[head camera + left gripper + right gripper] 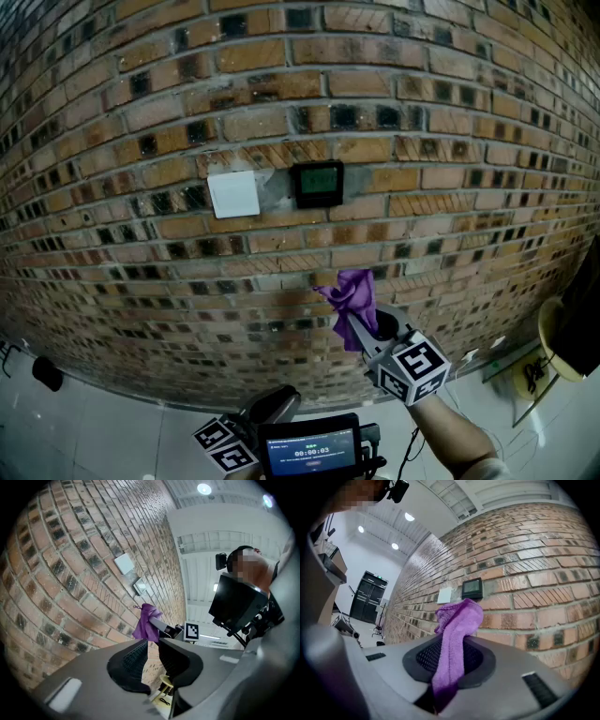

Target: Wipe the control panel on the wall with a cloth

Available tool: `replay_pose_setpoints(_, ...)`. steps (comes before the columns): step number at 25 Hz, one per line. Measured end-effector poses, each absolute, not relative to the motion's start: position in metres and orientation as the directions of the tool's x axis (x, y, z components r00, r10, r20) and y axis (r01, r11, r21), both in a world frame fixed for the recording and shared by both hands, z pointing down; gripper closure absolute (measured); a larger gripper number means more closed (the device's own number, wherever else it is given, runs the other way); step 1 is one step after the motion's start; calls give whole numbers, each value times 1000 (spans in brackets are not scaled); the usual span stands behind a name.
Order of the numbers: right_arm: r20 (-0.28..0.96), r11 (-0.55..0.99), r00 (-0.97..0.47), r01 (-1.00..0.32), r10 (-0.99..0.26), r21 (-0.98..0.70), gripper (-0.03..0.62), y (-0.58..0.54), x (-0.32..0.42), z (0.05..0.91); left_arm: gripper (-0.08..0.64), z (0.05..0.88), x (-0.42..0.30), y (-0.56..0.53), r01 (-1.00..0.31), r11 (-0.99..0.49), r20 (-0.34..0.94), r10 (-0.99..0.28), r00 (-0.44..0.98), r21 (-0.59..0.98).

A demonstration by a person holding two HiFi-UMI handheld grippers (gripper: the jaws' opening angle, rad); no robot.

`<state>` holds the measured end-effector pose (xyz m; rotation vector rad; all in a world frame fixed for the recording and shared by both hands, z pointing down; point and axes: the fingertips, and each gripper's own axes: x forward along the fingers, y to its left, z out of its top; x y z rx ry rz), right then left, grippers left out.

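1. The right tongs (449,663) are clamped on a purple cloth (457,620), whose top flops over.
2. The cloth hangs below the dark panel (319,184) on the brick wall (441,122), clear of it.
3. The left tongs (151,660) are held low, slightly apart and empty.

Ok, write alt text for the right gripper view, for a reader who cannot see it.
The right gripper is shut on a purple cloth that sticks up between its jaws, before a brick wall. Farther along the wall sit a dark control panel and, left of it, a white plate.
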<state>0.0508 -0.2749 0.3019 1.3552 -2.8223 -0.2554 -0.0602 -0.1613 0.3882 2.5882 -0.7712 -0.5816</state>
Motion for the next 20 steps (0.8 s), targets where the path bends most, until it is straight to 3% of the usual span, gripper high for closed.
replay_pose_setpoints(20, -166, 615, -682, -721, -712, 319, 514, -323, -8, 198, 511, 377, -74, -158, -459, -767, -289, -610, 737, 448)
